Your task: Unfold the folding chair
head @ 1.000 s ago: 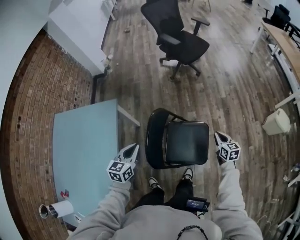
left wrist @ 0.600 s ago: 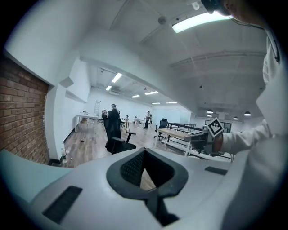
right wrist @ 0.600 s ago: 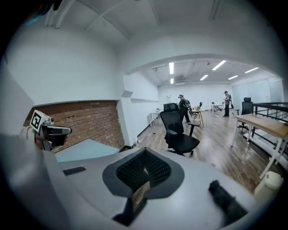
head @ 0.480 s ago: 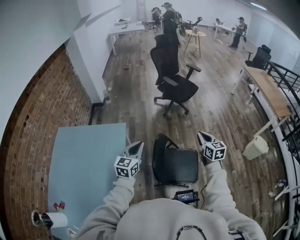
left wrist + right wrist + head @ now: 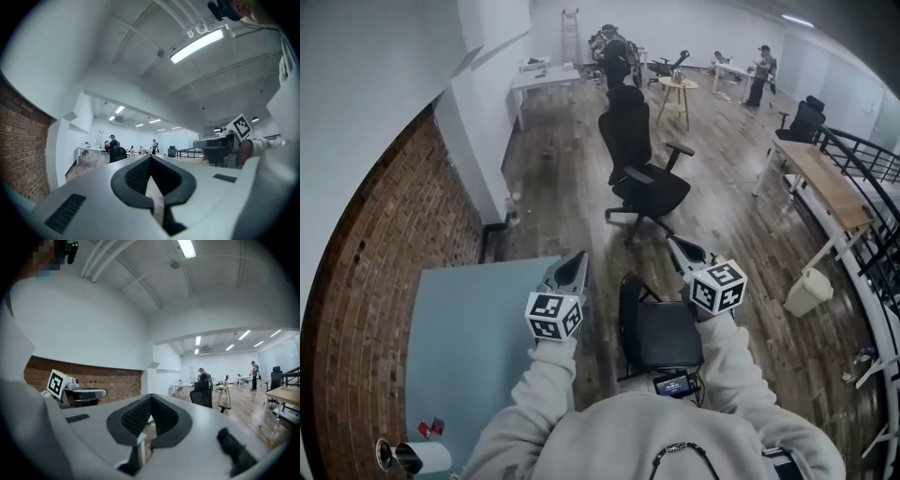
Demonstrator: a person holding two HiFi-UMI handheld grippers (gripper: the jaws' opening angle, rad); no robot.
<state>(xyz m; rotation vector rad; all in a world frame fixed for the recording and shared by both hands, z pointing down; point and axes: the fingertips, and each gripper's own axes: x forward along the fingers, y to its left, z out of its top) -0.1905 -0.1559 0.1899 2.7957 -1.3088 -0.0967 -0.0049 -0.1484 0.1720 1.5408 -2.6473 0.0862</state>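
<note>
Head view: the folding chair (image 5: 661, 333) stands on the floor (image 5: 750, 234) at 6 o'clock, seat flat and back upright; unfolding judged complete. Left tool (image 5: 577, 261) at its 10 o'clock and right tool (image 5: 677, 246) at 12, both with jaws closed together, empty, clear of it

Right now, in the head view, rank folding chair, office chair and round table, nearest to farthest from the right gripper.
1. Folding chair, just below the right gripper.
2. Office chair, ahead, mid-floor.
3. Round table, far back.
</note>
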